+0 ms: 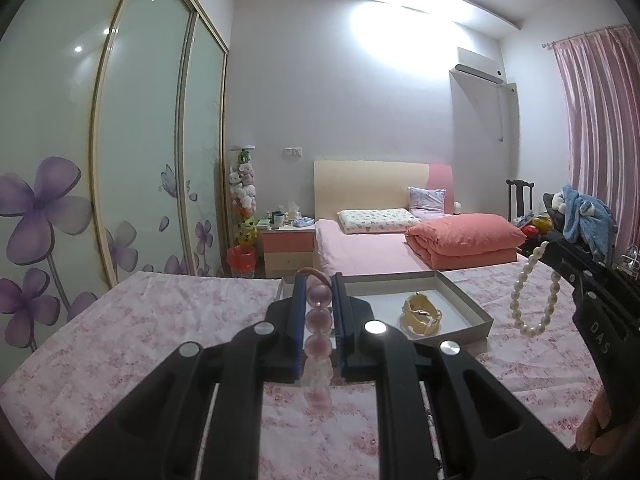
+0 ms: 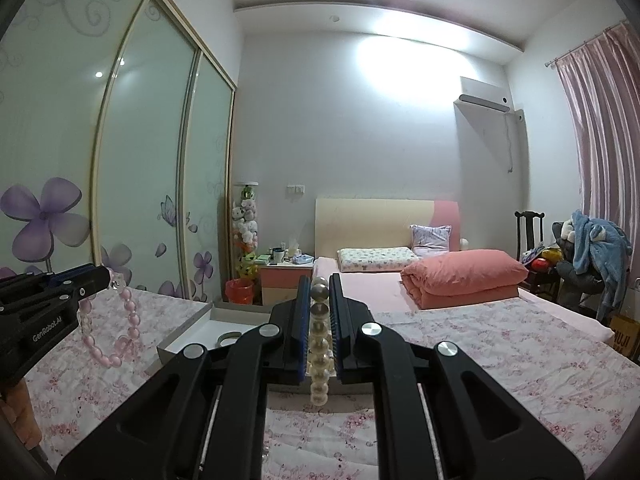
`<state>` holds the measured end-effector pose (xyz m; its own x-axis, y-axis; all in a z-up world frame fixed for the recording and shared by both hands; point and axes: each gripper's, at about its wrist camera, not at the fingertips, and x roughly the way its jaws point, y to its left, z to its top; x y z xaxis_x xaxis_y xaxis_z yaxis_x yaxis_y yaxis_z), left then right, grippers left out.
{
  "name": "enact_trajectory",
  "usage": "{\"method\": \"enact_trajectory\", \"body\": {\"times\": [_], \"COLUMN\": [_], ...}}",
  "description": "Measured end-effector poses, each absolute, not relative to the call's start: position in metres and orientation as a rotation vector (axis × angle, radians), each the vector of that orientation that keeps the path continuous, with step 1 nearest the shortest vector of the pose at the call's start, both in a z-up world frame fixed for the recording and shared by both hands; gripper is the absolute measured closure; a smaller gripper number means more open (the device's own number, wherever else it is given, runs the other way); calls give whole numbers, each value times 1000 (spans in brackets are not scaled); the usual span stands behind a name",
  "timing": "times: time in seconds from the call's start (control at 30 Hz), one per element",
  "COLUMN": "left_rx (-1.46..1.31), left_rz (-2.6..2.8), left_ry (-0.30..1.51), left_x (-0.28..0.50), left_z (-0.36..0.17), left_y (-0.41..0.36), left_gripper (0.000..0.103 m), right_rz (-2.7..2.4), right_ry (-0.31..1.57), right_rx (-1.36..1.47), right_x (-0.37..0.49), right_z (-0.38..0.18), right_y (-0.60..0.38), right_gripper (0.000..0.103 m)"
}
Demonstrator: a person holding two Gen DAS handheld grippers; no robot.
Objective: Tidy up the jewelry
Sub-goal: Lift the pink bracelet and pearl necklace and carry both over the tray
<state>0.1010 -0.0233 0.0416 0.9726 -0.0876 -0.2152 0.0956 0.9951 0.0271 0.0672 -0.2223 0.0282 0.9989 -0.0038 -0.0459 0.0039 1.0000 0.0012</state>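
My left gripper (image 1: 318, 280) is shut on a pink bead bracelet (image 1: 319, 344), held above the floral bedspread; in the right wrist view the left gripper (image 2: 108, 276) shows at the left with the pink bracelet (image 2: 120, 332) hanging from it. My right gripper (image 2: 320, 280) is shut on a white pearl bracelet (image 2: 320, 356); in the left wrist view the right gripper (image 1: 550, 242) shows at the right with the pearl bracelet (image 1: 534, 292) dangling. An open white box (image 1: 472, 300) lies on the bedspread between the grippers and holds a yellow bangle (image 1: 422, 314). The box (image 2: 180, 340) shows partly in the right wrist view.
The floral bedspread (image 1: 140, 340) covers the near bed. Beyond are a pink bed with a folded coral quilt (image 1: 464, 240), a nightstand (image 1: 286, 246), a red bin (image 1: 241, 260), a sliding-door wardrobe (image 1: 140, 140) at left, and a chair with blue clothes (image 1: 584, 216) at right.
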Motion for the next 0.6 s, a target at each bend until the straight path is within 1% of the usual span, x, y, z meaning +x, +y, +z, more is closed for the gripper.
{"method": "enact_trajectory", "body": {"times": [0.27,0.6], "left_rx": [37,24], "left_rz": [-89,-100], "left_ry": [200,230], "left_x": [107,149], "left_z": [47,45], "left_y": [-27,-37], "left_gripper": [90,90], "right_rz": [-1,-11], "right_ry": [19,29], "right_rx": [-10,-23], "right_x": [75,108], "right_z": [35,34], "right_y": [-219,-220], "right_gripper": [93,93]}}
